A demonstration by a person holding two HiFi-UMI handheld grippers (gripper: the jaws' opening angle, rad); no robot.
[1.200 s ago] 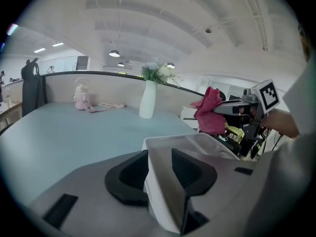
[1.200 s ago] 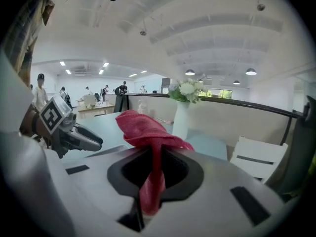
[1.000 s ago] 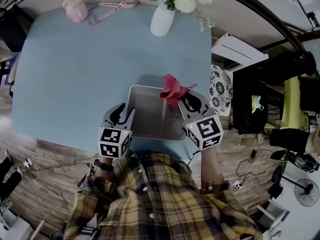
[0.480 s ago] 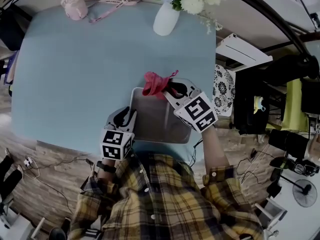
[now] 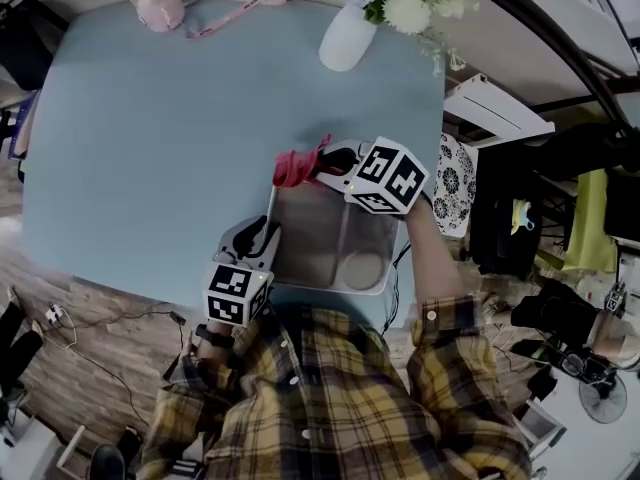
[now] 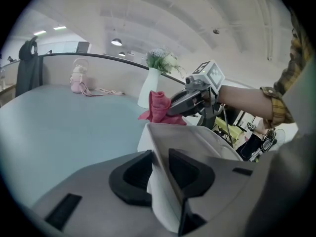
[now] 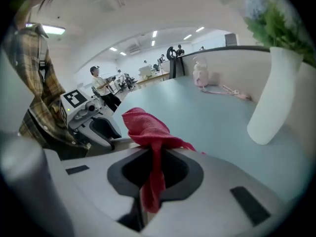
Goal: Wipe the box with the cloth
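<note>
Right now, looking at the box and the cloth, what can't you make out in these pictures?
Whether the cloth touches the box: head view, the right gripper covers that corner; right gripper view, its own body hides what lies under the cloth.
Round shape on the box floor: head view, too blurred to name.
Pink item at the table's far edge: head view, too small to identify.

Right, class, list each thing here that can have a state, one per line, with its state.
box: open-topped, upright.
cloth: bunched, pinched, by the box's far corner.
left tongs: have just been closing; shut on the box's wall.
right tongs: shut on the cloth.
vase: upright, holding flowers.
</note>
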